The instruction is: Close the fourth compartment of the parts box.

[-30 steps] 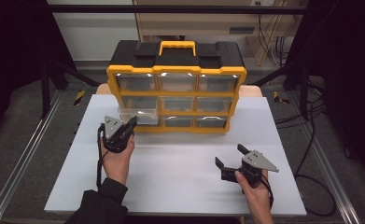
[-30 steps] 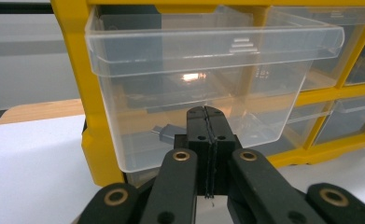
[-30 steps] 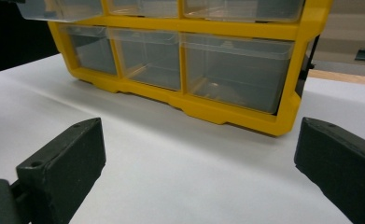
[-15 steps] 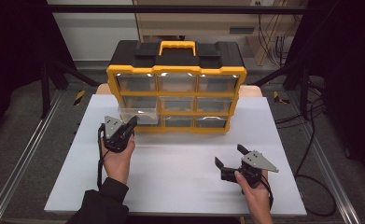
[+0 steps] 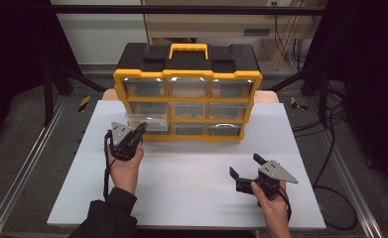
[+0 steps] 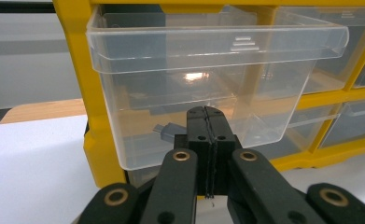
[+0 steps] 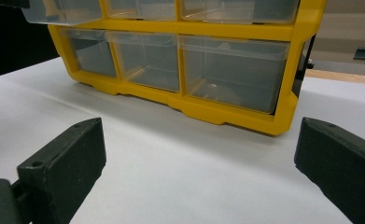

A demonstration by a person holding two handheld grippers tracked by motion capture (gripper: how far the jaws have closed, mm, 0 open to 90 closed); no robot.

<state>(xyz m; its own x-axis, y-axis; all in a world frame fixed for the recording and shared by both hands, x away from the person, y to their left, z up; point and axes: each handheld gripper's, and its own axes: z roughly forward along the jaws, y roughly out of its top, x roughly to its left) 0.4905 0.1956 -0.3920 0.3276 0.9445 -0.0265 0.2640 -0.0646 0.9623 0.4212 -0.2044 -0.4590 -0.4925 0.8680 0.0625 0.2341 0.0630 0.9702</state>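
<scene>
- Drawer organizer [image 5: 187, 94], yellow frame with black top and yellow handle, stood at the far middle of the white table [image 5: 181, 183], three rows of clear drawers
- White table carried both hands, well apart from each other
- Clear drawer [image 5: 148, 120], left one of the middle row, was pulled partway out of the organizer toward the person; a small dark part lay inside it, seen through the wall in the left gripper view
- Left gripper [image 5: 141, 129] sat just in front of that drawer, jaws fully together with nothing between them, tips at the drawer's front wall; touching or not, can't tell
- Right gripper [image 5: 246, 168] hung over bare table at near right, jaws wide apart, empty, pointed at the organizer's bottom row
</scene>
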